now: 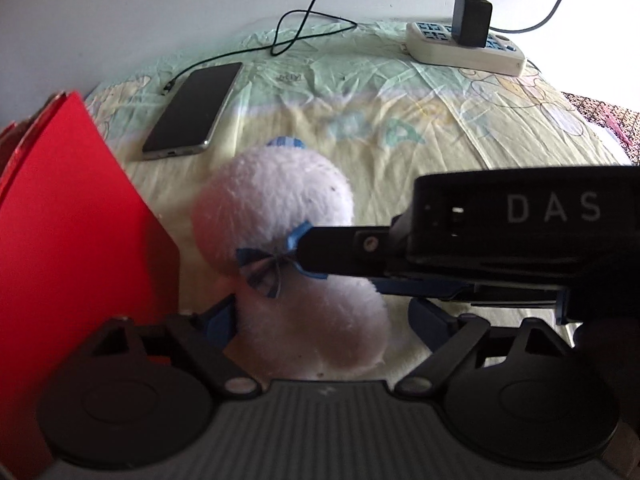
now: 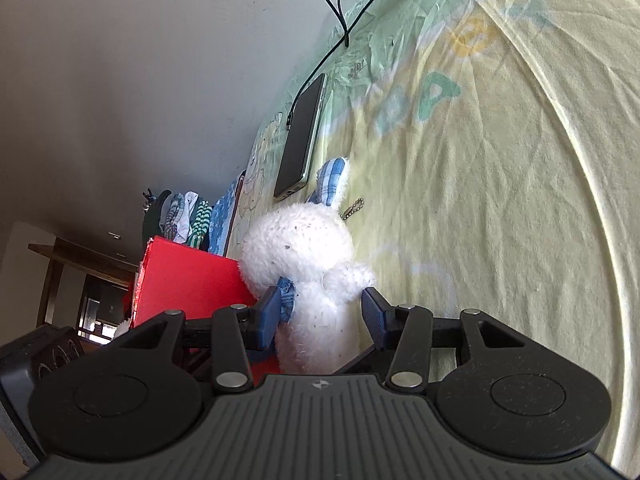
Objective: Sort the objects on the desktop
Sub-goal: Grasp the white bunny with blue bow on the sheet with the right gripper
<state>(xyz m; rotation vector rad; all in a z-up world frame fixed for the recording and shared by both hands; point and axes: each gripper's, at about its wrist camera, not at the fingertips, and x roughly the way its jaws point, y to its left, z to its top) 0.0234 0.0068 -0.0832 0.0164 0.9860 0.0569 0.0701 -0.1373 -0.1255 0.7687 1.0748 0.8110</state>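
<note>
At nine o'clock stands the red box (image 1: pixel 72 220); just beside it, at center, the white plush rabbit (image 1: pixel 276 216) lies on the yellow sheet (image 1: pixel 460 128), between both spread-jawed grippers: left gripper (image 1: pixel 320 320), right gripper (image 2: pixel 320 316).

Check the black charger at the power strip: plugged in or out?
Plugged in: the black charger stands upright in the white power strip, cable leaving its top.

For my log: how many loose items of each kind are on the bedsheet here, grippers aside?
Plush toy: 1
Phone: 1
Red box: 1
Power strip: 1
Charger plugged into the strip: 1
Total: 5
</note>
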